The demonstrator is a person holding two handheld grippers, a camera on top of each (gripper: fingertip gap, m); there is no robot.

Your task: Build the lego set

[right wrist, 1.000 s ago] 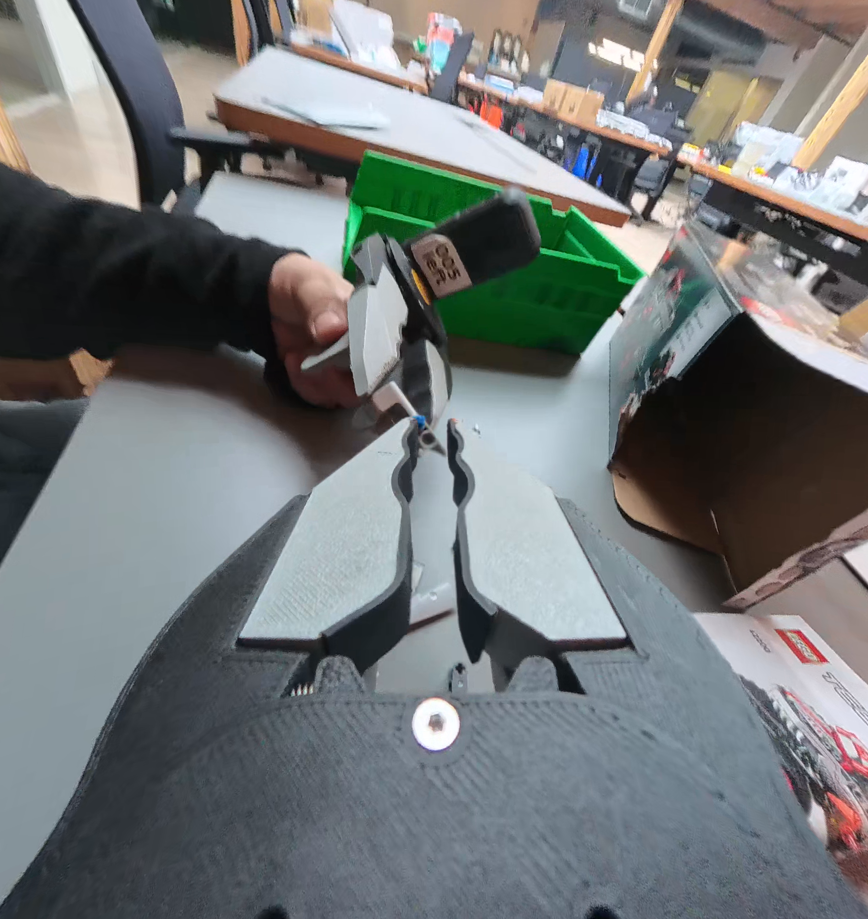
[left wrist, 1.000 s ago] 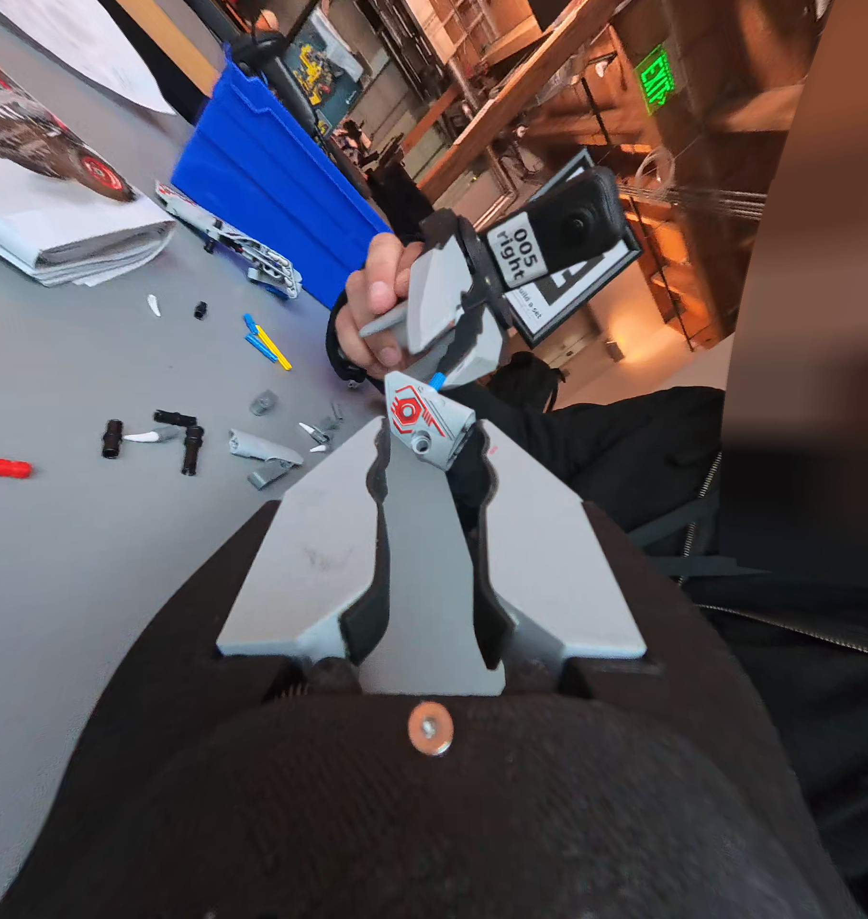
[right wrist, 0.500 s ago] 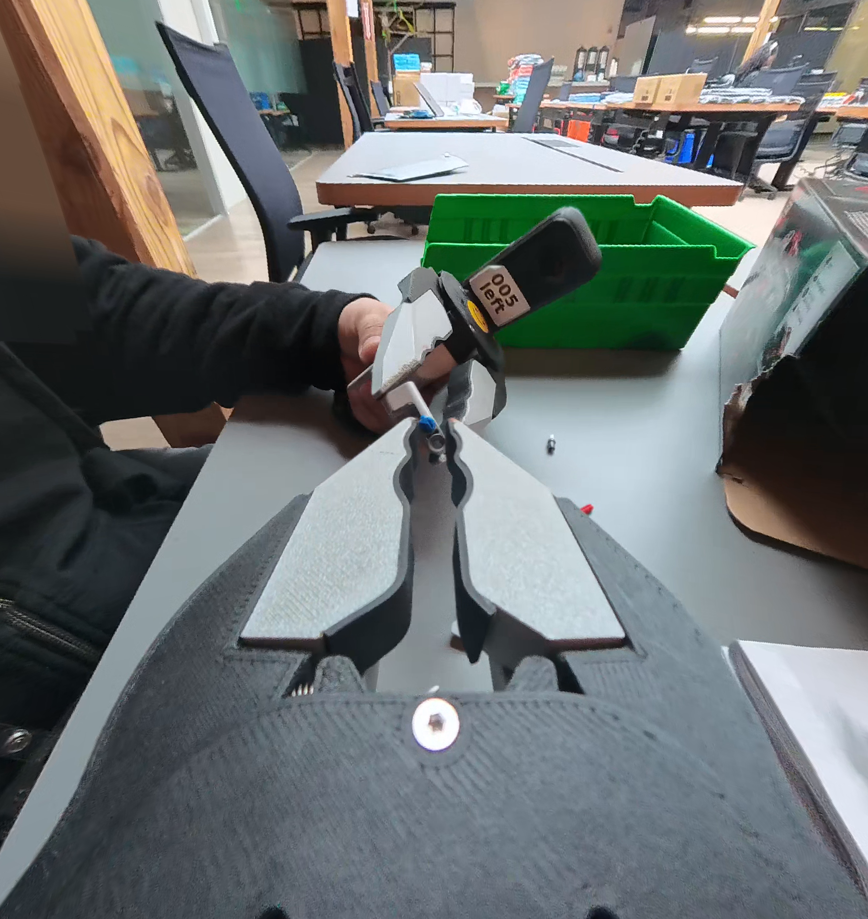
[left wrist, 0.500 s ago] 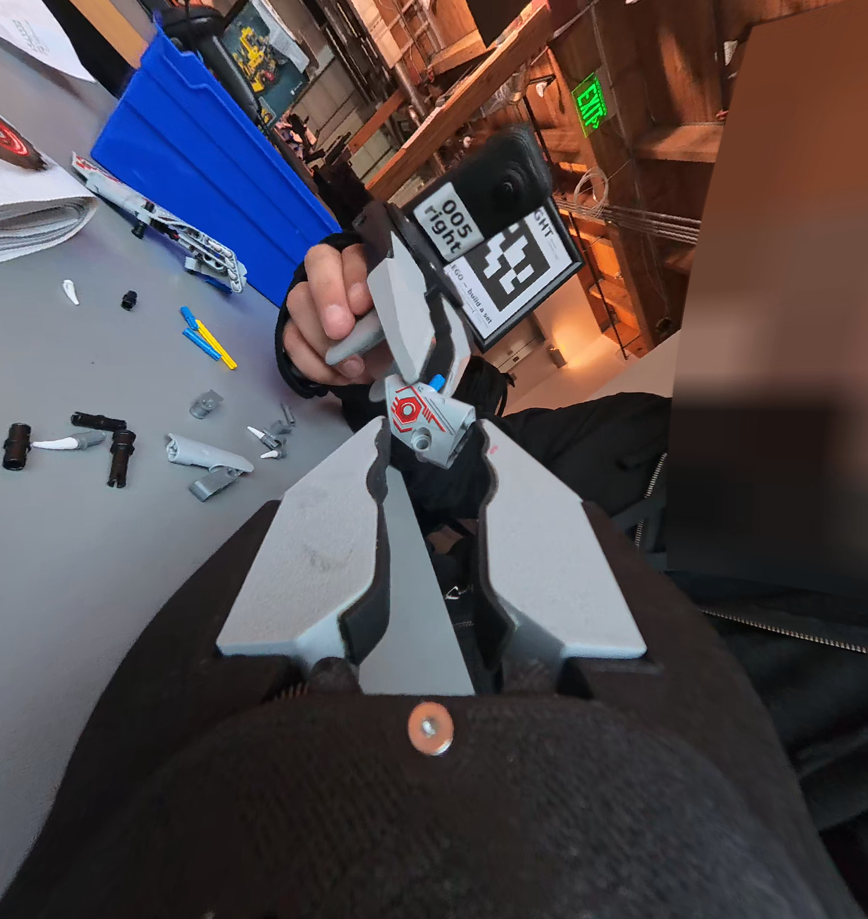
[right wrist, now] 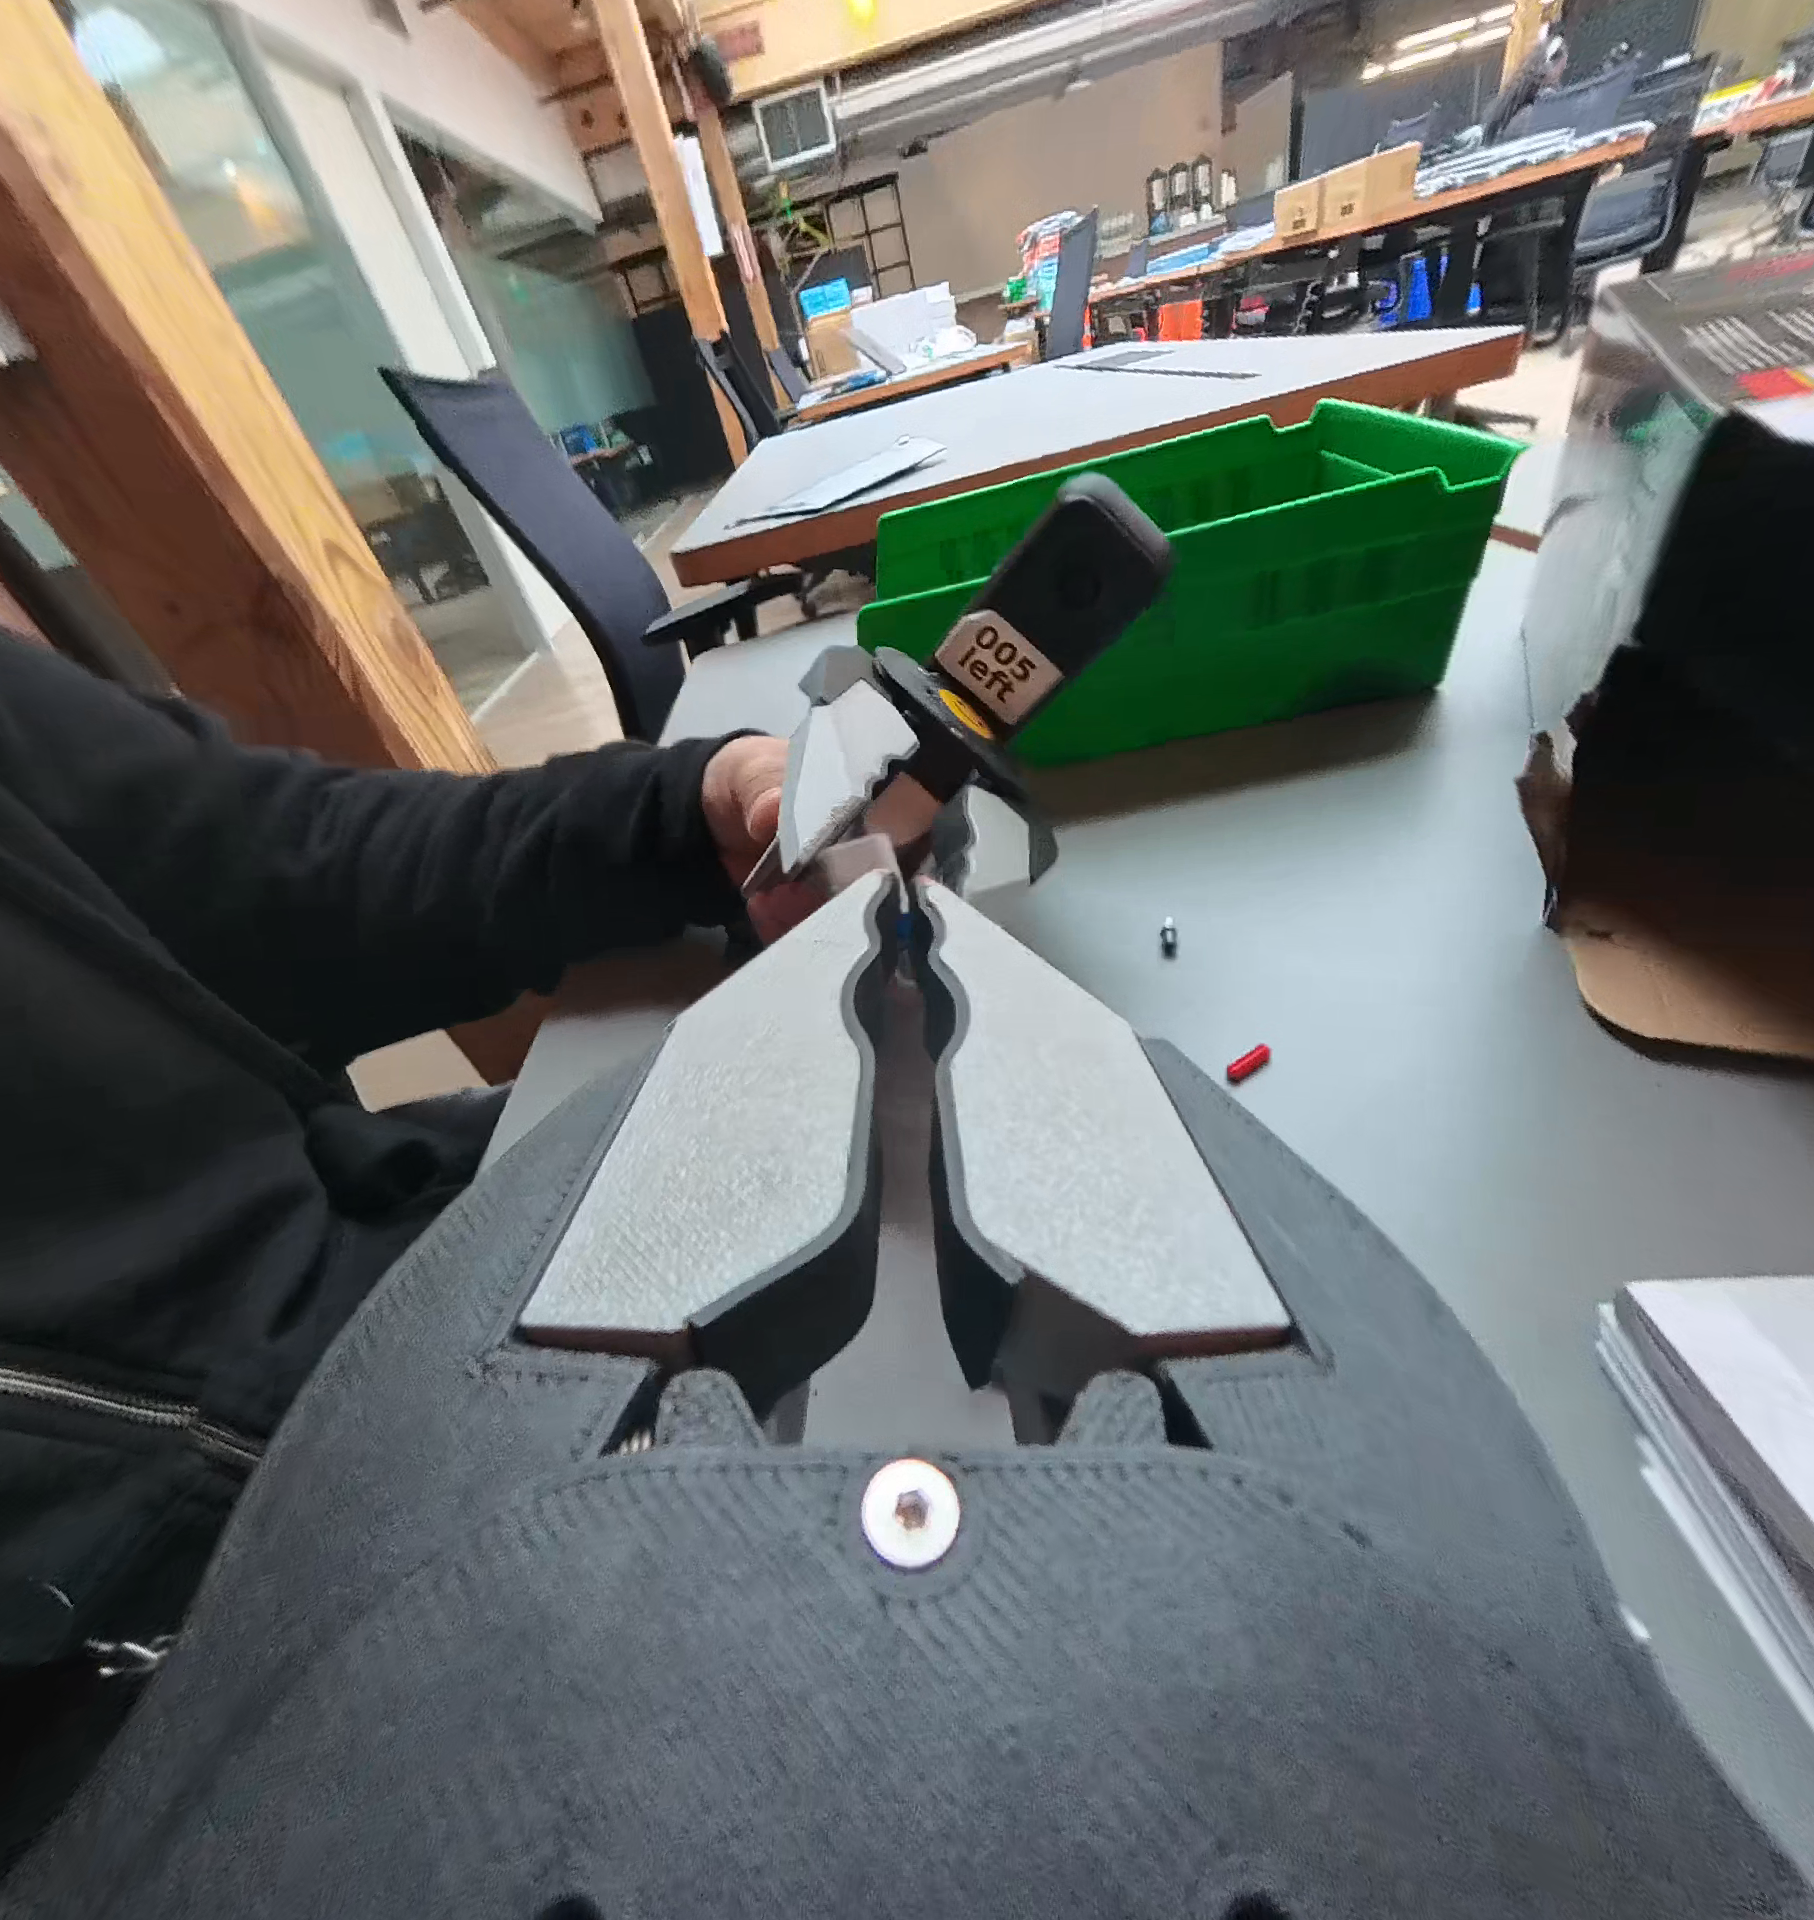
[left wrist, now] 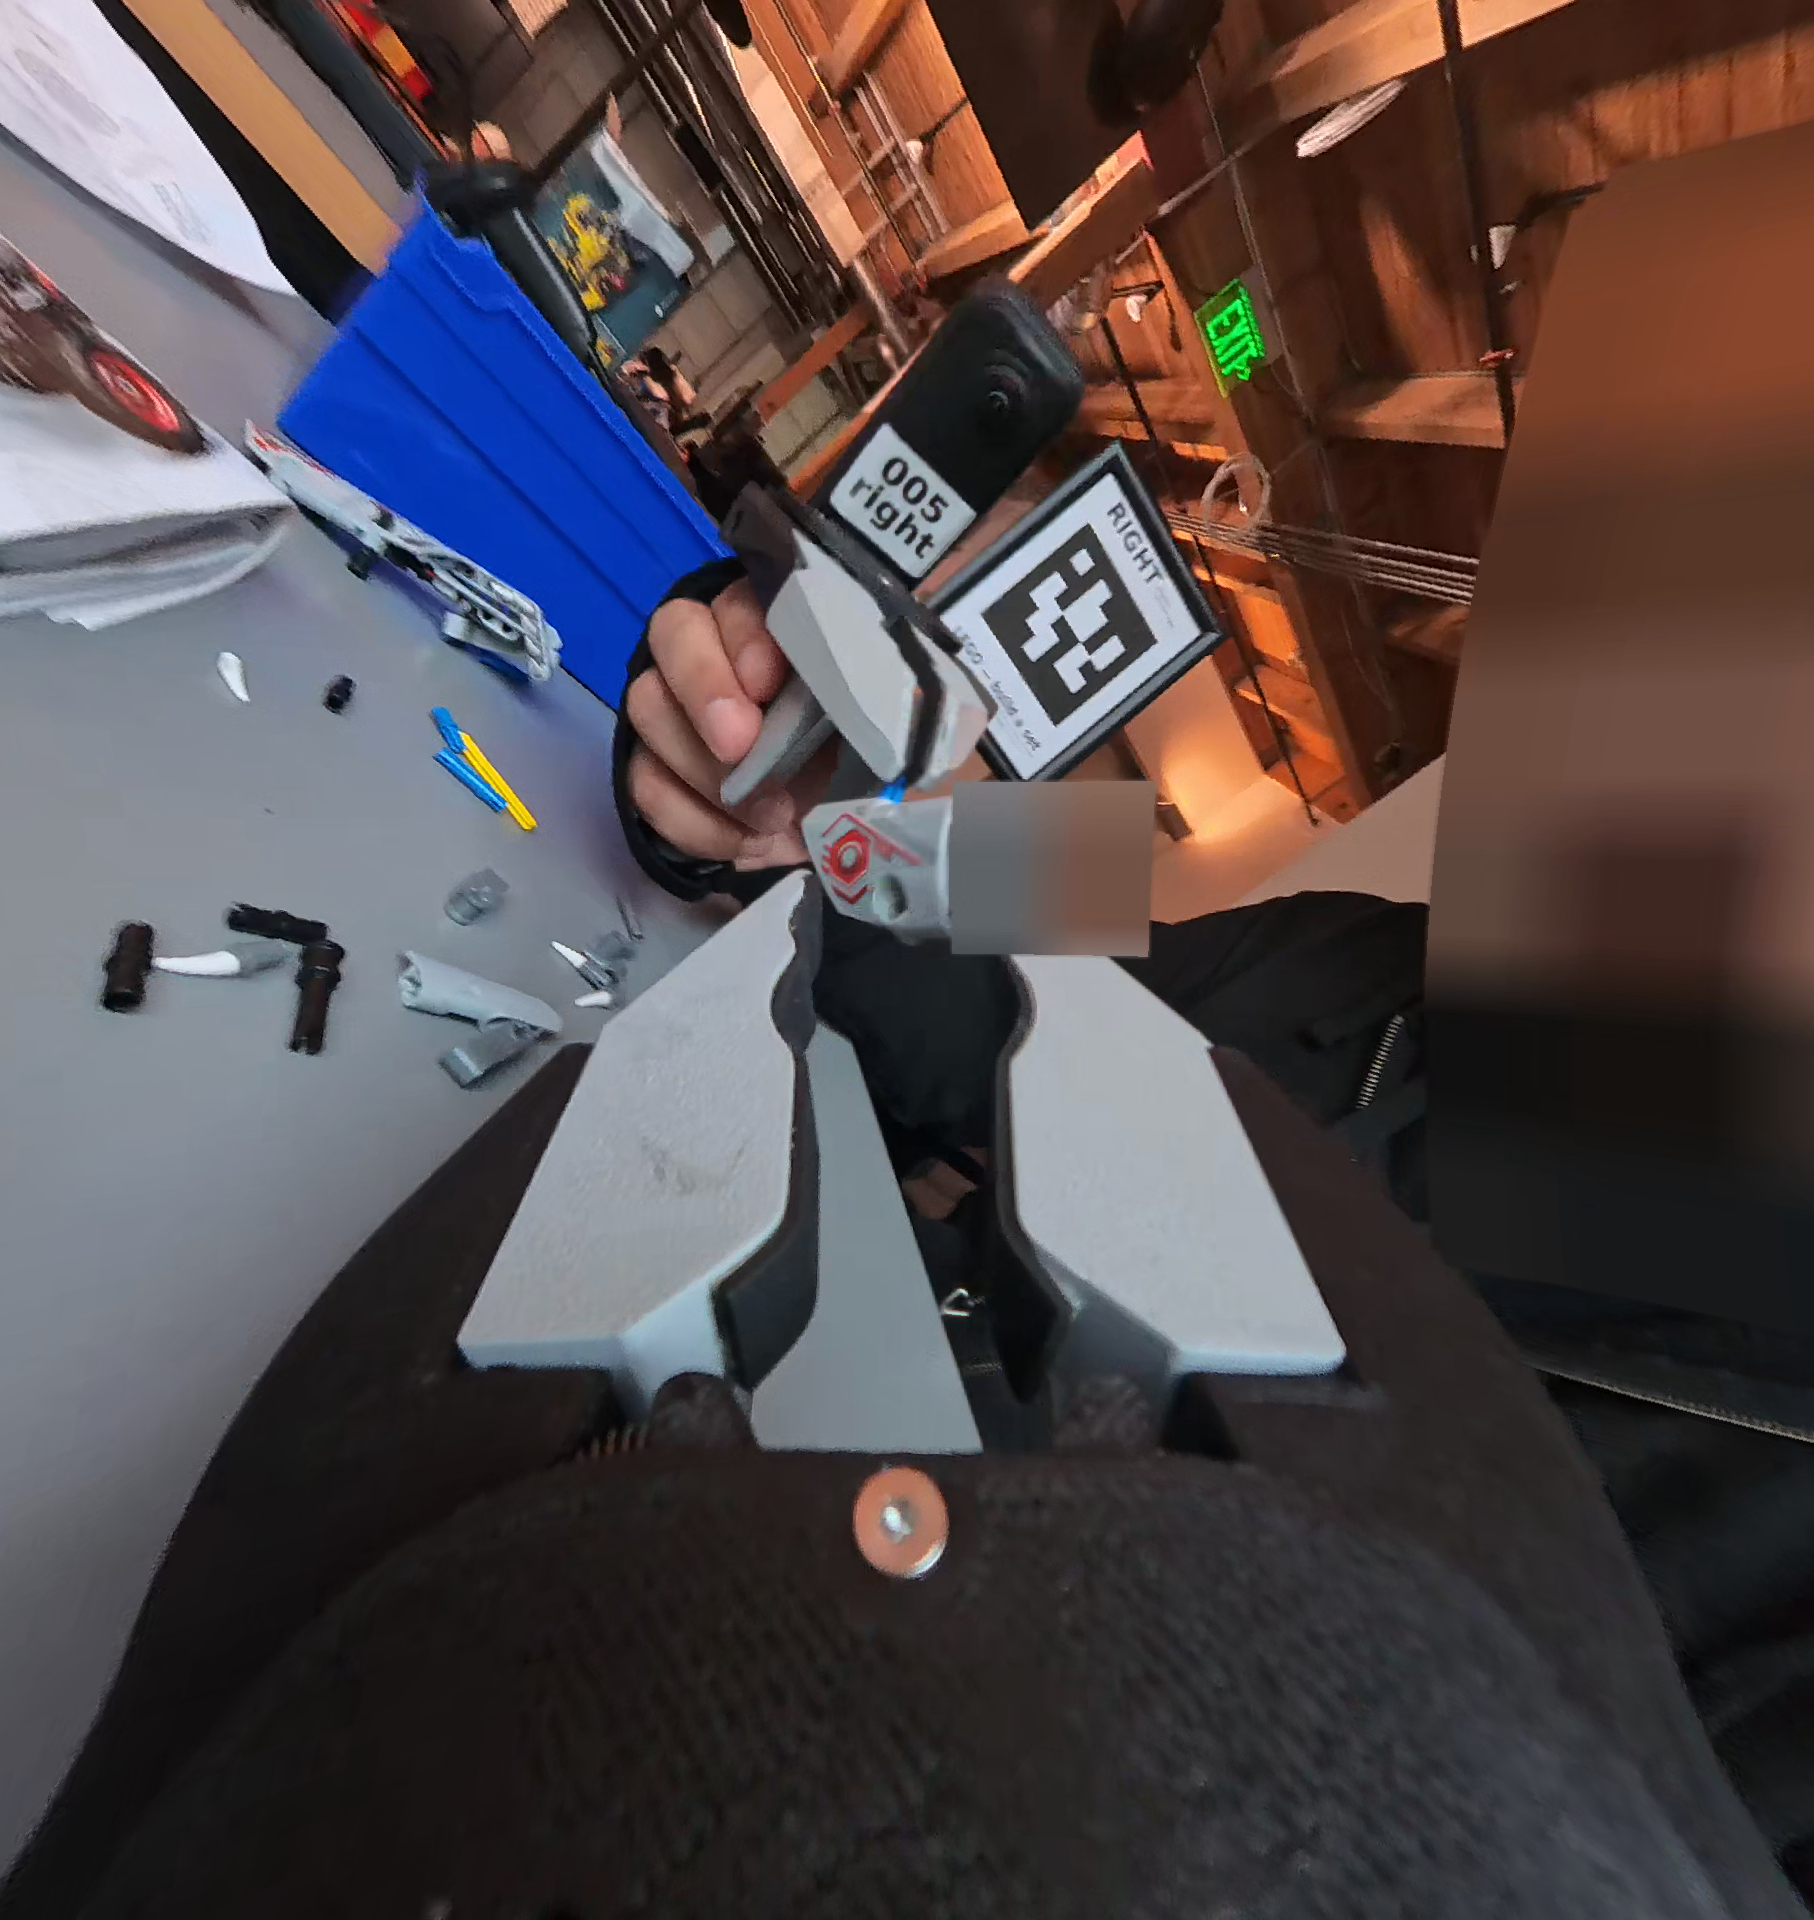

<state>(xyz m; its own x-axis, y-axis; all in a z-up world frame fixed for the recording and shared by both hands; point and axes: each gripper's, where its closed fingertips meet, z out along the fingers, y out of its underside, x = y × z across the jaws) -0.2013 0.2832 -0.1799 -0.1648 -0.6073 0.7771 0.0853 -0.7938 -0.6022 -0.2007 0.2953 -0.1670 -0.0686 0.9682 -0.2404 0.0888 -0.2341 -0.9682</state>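
Note:
My left gripper (left wrist: 898, 906) is shut on a grey Lego panel (left wrist: 872, 862) with a red print and holds it up above the table edge; a blurred patch hides the panel's right part. My right gripper (right wrist: 908, 906) is shut on a small blue pin (right wrist: 901, 928). In the left wrist view the right gripper (left wrist: 908, 774) comes down from above, and the blue pin (left wrist: 890, 795) touches the panel's top edge. In the right wrist view the left gripper (right wrist: 918, 821) stands just behind my fingertips, and the panel is mostly hidden.
On the grey table lie black pins (left wrist: 305, 966), blue and yellow axles (left wrist: 482, 769), grey pieces (left wrist: 472, 1003), a part-built assembly (left wrist: 435, 582), booklets (left wrist: 82, 520) and a blue bin (left wrist: 487, 447). The right wrist view shows a green bin (right wrist: 1246, 603), a cardboard box (right wrist: 1713, 675), a red pin (right wrist: 1248, 1062) and a dark pin (right wrist: 1169, 933).
Both grippers have turned and shifted a little together in the air. The blue pin stays at the panel's top edge. Both grips are the same.

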